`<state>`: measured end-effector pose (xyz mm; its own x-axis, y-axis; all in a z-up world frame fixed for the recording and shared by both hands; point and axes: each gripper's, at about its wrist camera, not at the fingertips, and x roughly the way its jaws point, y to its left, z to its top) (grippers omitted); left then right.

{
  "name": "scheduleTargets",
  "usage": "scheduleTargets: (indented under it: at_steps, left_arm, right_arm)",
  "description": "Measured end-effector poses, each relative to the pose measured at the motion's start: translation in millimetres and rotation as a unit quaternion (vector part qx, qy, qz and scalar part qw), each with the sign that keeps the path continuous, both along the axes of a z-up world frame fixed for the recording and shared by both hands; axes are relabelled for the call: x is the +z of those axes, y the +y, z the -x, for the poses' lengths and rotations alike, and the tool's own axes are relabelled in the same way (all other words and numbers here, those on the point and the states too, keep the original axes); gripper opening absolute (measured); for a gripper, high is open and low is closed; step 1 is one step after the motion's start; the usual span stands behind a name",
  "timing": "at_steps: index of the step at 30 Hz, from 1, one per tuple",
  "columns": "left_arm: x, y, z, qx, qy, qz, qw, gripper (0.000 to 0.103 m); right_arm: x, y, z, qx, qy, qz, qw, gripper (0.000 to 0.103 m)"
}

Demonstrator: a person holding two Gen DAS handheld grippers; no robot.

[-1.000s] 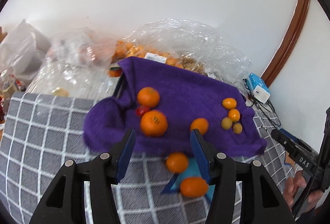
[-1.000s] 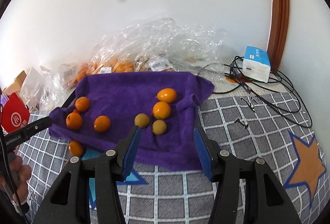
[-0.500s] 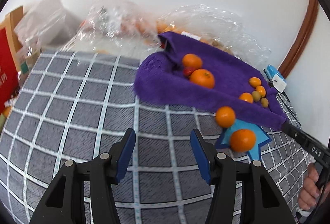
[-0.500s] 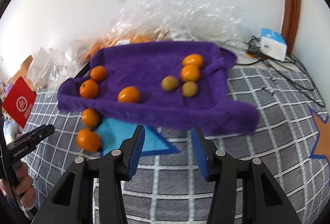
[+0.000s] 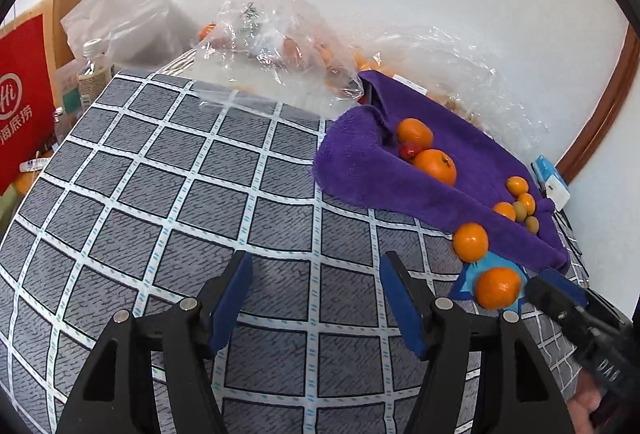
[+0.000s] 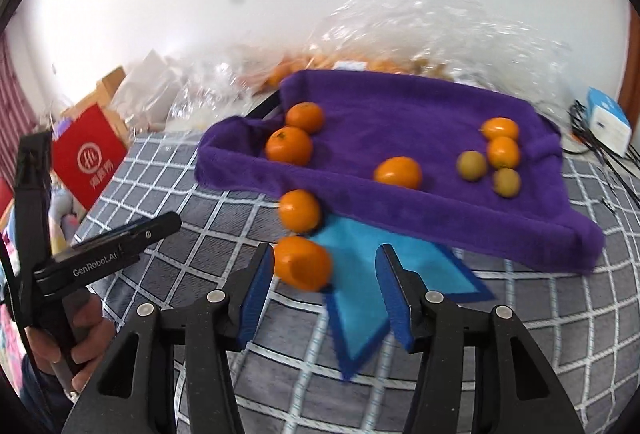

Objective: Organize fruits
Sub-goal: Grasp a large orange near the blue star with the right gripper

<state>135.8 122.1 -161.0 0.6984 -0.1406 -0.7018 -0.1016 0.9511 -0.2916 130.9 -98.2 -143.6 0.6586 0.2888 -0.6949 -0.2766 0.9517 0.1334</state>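
Observation:
A purple towel (image 6: pixel 400 122) lies on the grey checked mat (image 5: pixel 180 194) and carries two tangerines (image 6: pixel 289 145), a mid-size orange fruit (image 6: pixel 398 172) and several kumquats (image 6: pixel 500 128). A small red fruit (image 5: pixel 409 151) sits between the tangerines. Two more tangerines lie off the towel by a blue star print: one (image 6: pixel 300 211) at the towel's edge, the other (image 6: pixel 304 264) just ahead of my right gripper (image 6: pixel 326 290), close to its left fingertip. The right jaws are opening, and the pads do not press the fruit. My left gripper (image 5: pixel 316 294) hangs over bare mat, jaws opening, nothing between them.
Crinkled clear plastic bags (image 5: pixel 280 46) with more fruit line the wall behind the towel. A red box (image 5: pixel 20 94) and bottles stand at the mat's left edge. A white and blue box (image 6: pixel 608 122) with cables lies at the right. A hand (image 6: pixel 80 330) holds the left gripper.
The left gripper swung left off the towel to bare mat, and its jaws widened. The right gripper moved left and down, from the kumquats to the two loose tangerines.

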Motion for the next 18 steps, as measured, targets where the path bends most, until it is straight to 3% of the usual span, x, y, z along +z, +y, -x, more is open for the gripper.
scheduleTargets:
  at_steps: [8,10,12,18]
  left_arm:
    - [0.3,-0.8,1.7,0.0,-0.001,0.001,1.0,0.065]
    - [0.2,-0.3,2.7,-0.001,-0.001,0.004,1.0,0.065]
    - [0.0,-0.6,2.1,-0.001,0.0,0.005,1.0,0.066]
    - [-0.4,-3.1,0.9,-0.005,-0.001,0.001,1.0,0.066]
  right_arm:
    - [-27.1,22.9,-19.9,0.002,0.025,0.032,0.999,0.052]
    - [-30.8,23.2,-21.9,0.002,0.028,0.034,0.999,0.045]
    - [-30.5,22.3,-21.6,0.004,0.027,0.033,0.999,0.039]
    - [-22.5,7.4,-13.1,-0.004,0.013,0.024,1.0,0.039]
